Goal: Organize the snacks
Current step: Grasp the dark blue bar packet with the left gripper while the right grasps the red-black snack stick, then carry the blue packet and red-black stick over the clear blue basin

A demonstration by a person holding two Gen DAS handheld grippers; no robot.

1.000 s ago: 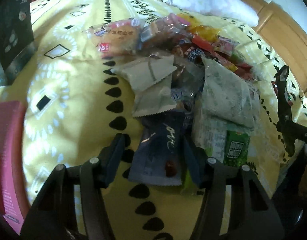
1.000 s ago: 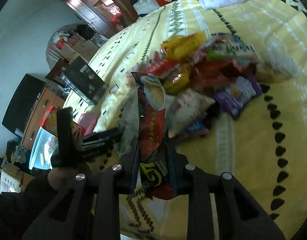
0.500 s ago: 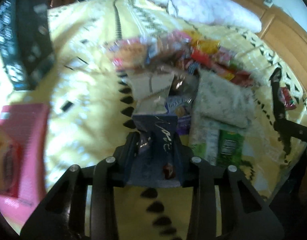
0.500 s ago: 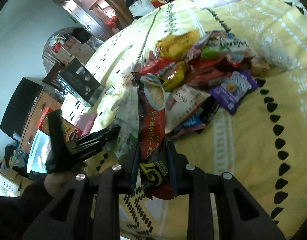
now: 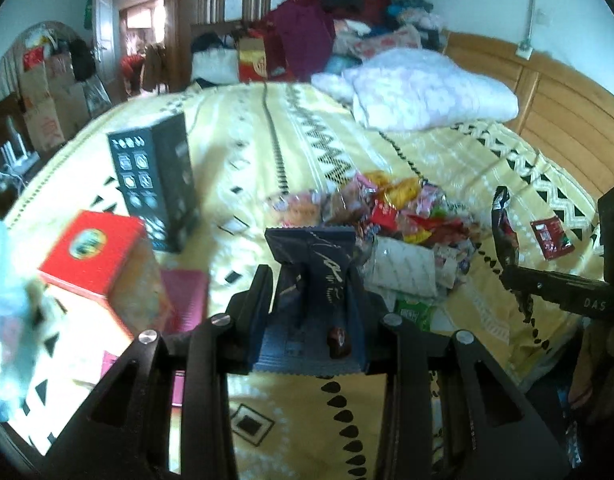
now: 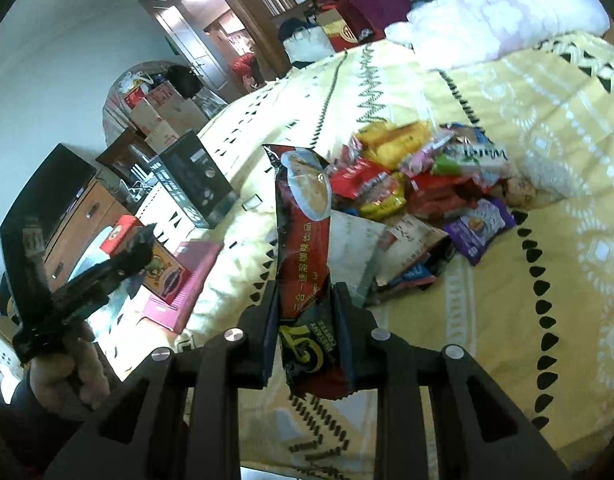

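A pile of mixed snack packets (image 5: 391, 216) lies on the yellow patterned bedspread (image 5: 267, 152); it also shows in the right wrist view (image 6: 423, 184). My left gripper (image 5: 307, 284) is shut on a dark blue snack packet (image 5: 315, 280) and holds it lifted above the bed. My right gripper (image 6: 303, 308) is shut on a long red and black coffee packet (image 6: 307, 240), held upright over the bed. The right gripper with its packet shows at the right of the left wrist view (image 5: 507, 240). The left gripper shows at the left of the right wrist view (image 6: 139, 248).
A black box (image 5: 155, 184) stands on the bed at the left, with a red box (image 5: 95, 252) and a flat pink box (image 5: 183, 296) nearer. A white pillow (image 5: 427, 88) lies at the head. The wooden headboard (image 5: 567, 112) runs along the right.
My left gripper closed on the dark blue packet and lifted it off the bed, tilting the view up. My right gripper keeps its hold on the coffee packet and has risen a little.
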